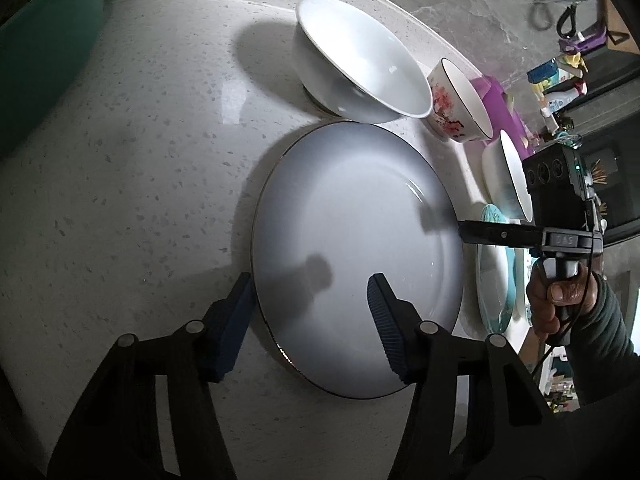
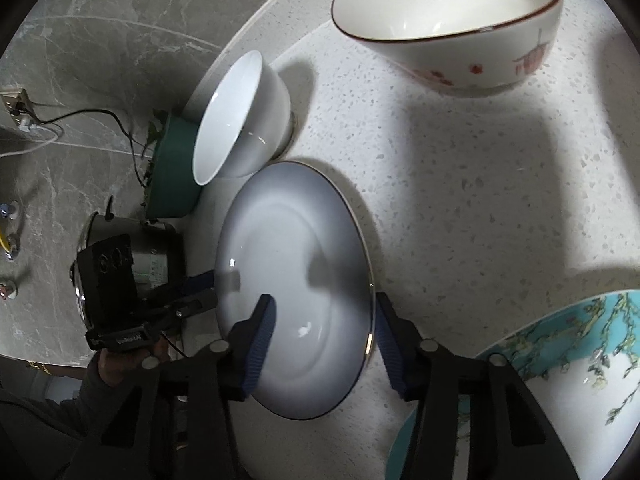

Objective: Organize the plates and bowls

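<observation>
Plate point(image 1: 352, 240) between open tongs point(image 1: 312, 320)

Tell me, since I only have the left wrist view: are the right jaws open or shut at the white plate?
Observer: Open. The right gripper straddles the white plate at its rim, one finger over it and one outside.
Operator: What's on that gripper's right?
Observer: A teal plate with a flowering-branch pattern.
Operator: Anything behind my left gripper?
Observer: A steel pot, just beyond it.
</observation>
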Tool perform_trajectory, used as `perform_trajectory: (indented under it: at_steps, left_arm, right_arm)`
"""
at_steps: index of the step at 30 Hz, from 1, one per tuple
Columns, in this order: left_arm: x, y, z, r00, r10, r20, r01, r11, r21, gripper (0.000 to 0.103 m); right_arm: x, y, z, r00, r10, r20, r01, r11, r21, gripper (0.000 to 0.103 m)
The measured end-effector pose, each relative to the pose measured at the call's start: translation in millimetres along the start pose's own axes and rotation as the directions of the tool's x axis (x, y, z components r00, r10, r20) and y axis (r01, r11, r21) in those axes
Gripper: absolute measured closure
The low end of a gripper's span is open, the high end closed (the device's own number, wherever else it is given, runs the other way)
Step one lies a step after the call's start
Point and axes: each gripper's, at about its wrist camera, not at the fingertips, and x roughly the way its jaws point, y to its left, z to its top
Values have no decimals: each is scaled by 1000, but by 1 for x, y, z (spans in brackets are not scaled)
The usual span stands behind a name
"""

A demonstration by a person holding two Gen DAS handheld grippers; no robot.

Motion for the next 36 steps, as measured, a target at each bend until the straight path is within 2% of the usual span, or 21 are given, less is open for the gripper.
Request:
perform_trajectory:
  at_steps: [2, 3, 4, 7, 14, 20, 30, 36]
  left_arm:
    - [-1, 4, 2, 1000, 10, -3, -10, 1000, -8, 58]
    - [-2, 5, 3, 1000, 25, -6, -25, 1000, -10, 67]
    - [-2, 7, 3, 999, 44, -9, -44, 999, -10, 76]
    - [-3, 11, 6, 997, 73, -16, -73, 997, -16, 84]
    - [0, -1, 11, 991, 135, -16, -135, 990, 29, 84]
    - [2, -5, 8, 989, 143, -29, -143, 989, 28, 84]
    - [-33, -20, -25, 987, 162, 11, -162, 987, 17, 84]
    - [-58, -43, -61, 984, 176, 16, -176, 984, 18, 84]
  right_arm:
    - [0, -1, 2, 999, -49, -11, 49, 999, -2, 74]
    - [0, -3, 2, 998, -67, -13, 67, 998, 0, 86]
    - [0, -5, 3, 998, -66, -16, 67, 998, 11, 86]
    - [1, 1, 3, 994, -105, -21, 105, 994, -15, 86]
    - [2, 7, 0, 989, -150, -8, 150, 988, -23, 85]
    - [-3, 11, -6, 987, -163, 10, 163, 986, -17, 84]
    - [-15, 37, -34, 990, -134, 36, 135, 991, -24, 84]
    - [-29, 44, -68, 993, -106, 49, 106, 994, -1, 84]
